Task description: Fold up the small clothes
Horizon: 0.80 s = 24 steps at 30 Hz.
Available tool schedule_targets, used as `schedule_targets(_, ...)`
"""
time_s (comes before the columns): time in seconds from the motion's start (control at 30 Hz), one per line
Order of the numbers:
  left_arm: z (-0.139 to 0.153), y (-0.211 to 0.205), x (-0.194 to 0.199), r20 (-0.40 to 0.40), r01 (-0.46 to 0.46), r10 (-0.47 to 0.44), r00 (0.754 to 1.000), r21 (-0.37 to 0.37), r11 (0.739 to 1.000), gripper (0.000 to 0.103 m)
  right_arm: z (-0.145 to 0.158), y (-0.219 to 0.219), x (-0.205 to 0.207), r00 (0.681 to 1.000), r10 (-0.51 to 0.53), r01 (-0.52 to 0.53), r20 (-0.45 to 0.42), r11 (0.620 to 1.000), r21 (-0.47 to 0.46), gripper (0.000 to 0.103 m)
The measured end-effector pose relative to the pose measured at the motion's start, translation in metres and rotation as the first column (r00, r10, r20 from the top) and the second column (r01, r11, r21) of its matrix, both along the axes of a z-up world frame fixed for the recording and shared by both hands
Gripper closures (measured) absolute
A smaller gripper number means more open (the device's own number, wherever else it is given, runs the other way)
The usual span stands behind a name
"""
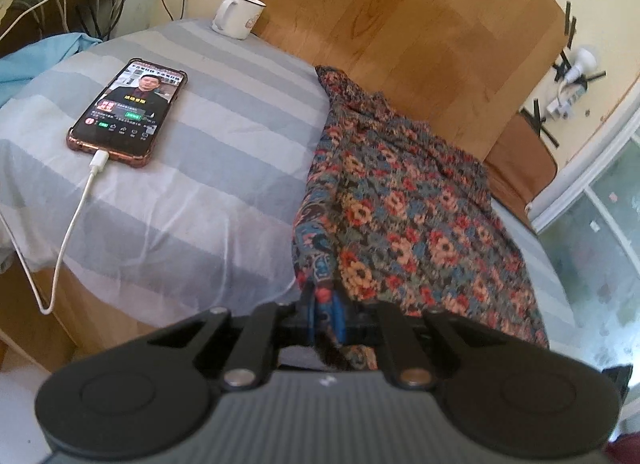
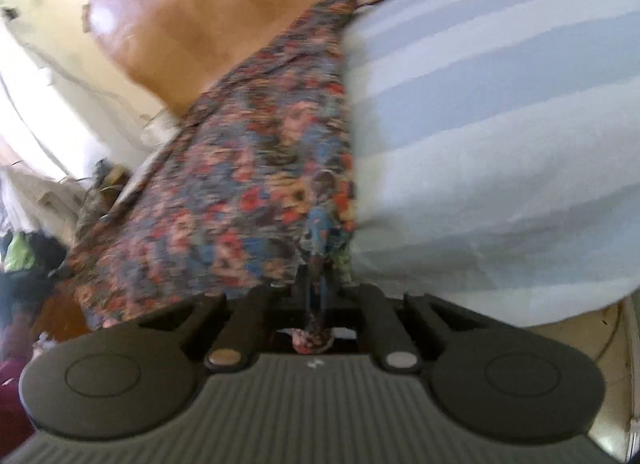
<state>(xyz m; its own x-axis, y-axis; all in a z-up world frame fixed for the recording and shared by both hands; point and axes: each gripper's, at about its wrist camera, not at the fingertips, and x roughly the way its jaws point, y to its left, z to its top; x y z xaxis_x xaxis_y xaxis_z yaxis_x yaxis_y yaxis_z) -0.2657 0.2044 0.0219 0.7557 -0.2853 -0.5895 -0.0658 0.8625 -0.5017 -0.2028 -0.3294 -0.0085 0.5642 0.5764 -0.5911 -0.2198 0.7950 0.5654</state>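
A floral garment [image 1: 408, 204] in red, blue and orange lies stretched over the grey-and-white striped cloth [image 1: 192, 168] on the table. My left gripper [image 1: 326, 304] is shut on one near corner of the garment, which bunches between the jaws. In the right wrist view, which is blurred, my right gripper [image 2: 320, 284] is shut on another corner of the floral garment [image 2: 240, 184], beside the striped cloth [image 2: 500, 144]. The fabric runs away from both grippers toward the wooden board.
A phone [image 1: 128, 112] with a lit screen and a white charging cable [image 1: 72, 224] lies on the striped cloth at left. A white mug [image 1: 238, 14] with a spoon stands at the back. A wooden board [image 1: 400, 24] leans behind.
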Motion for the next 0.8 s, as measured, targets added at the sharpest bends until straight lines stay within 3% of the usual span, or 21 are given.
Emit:
schedule_targets(0.13, 0.014, 0.006, 0.012, 0.043, -0.026, 0.029, 0.999, -0.064, 0.998, 0.095, 0.042, -0.016, -0.013, 0.989, 0.088, -0.101, 0.119, 0.989, 0.108, 0.097)
schedule_targets(0.2, 0.025, 0.012, 0.025, 0.079, -0.037, 0.044, 0.996, -0.095, 0.995, 0.095, 0.066, -0.023, -0.009, 0.977, 0.068, -0.101, 0.2, 0.982, 0.157, 0.097)
schedule_targets(0.33, 0.046, 0.016, 0.067, 0.132, -0.045, 0.058, 0.99, -0.101, 0.994, 0.095, 0.09, -0.035, 0.029, 0.963, -0.025, -0.044, 0.268, 0.968, 0.246, 0.097)
schedule_targets(0.5, 0.066, 0.016, 0.159, 0.117, -0.054, 0.063, 0.991, -0.074, 0.996, 0.095, 0.096, -0.027, 0.117, 0.965, -0.13, 0.072, 0.23, 0.968, 0.242, 0.097)
schedule_targets(0.6, 0.063, 0.012, 0.223, 0.072, -0.088, 0.092, 0.993, -0.056, 0.995, 0.091, 0.081, -0.027, 0.181, 0.959, -0.273, 0.249, 0.071, 0.939, 0.238, 0.093)
schedule_targets(0.63, 0.057, 0.01, 0.241, 0.051, -0.109, 0.111, 0.993, -0.033, 0.993, 0.085, 0.073, -0.026, 0.199, 0.946, -0.324, 0.308, 0.025, 0.921, 0.24, 0.089)
schedule_targets(0.67, 0.049, 0.009, 0.257, 0.024, -0.137, 0.136, 0.99, 0.008, 0.991, 0.08, 0.068, -0.027, 0.212, 0.934, -0.356, 0.346, 0.013, 0.914, 0.211, 0.073)
schedule_targets(0.7, 0.041, 0.009, 0.267, -0.01, -0.169, 0.17, 0.985, 0.047, 0.984, 0.072, 0.064, -0.027, 0.217, 0.913, -0.406, 0.4, 0.02, 0.906, 0.141, 0.063)
schedule_targets(0.73, 0.031, 0.011, 0.271, -0.047, -0.187, 0.19, 0.981, 0.063, 0.98, 0.072, 0.063, -0.026, 0.216, 0.895, -0.444, 0.441, 0.03, 0.894, 0.081, 0.06)
schedule_targets(0.77, 0.022, 0.015, 0.269, -0.061, -0.172, 0.174, 0.983, 0.048, 0.984, 0.07, 0.062, -0.029, 0.21, 0.899, -0.435, 0.432, 0.047, 0.9, 0.057, 0.06)
schedule_targets(0.8, 0.016, 0.018, 0.265, -0.059, -0.15, 0.152, 0.987, 0.03, 0.988, 0.061, 0.06, -0.033, 0.202, 0.917, -0.395, 0.391, 0.061, 0.918, 0.065, 0.06)
